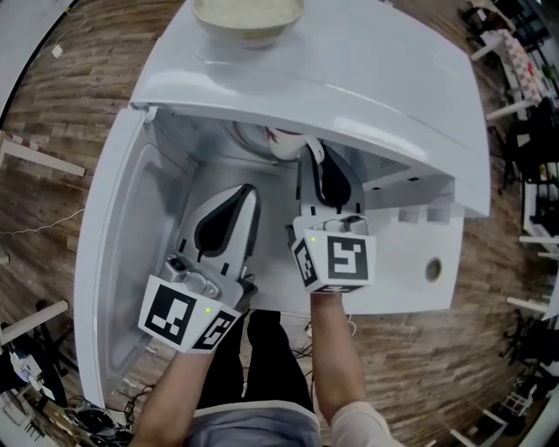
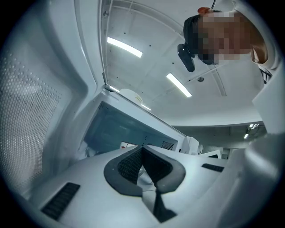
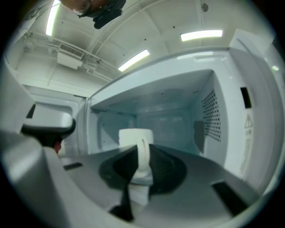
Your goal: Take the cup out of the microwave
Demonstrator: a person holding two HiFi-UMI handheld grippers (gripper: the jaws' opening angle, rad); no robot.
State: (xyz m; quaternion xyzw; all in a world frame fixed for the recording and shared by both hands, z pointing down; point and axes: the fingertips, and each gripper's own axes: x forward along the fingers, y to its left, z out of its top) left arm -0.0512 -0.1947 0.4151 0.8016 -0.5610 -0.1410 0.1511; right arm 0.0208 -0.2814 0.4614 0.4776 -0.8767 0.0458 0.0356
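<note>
Reaching into the open cavity of the white box-shaped microwave [image 1: 349,83], the right hand-held gripper [image 1: 311,155] was found clenched on the handle of the white cylindrical cup [image 3: 133,136]. Its dark pads sat against either side of that handle, with the jaws only partly apart. The cup stood upright inside the cavity; its base was hidden behind the jaws. The left hand-held gripper [image 1: 247,194] was held level in front of the opening, just beside the white hinged door [image 1: 109,262], which stood swung out to the left. Its jaws were drawn together with nothing between them. A pale round bowl [image 1: 249,17] rested on the microwave's top.
</note>
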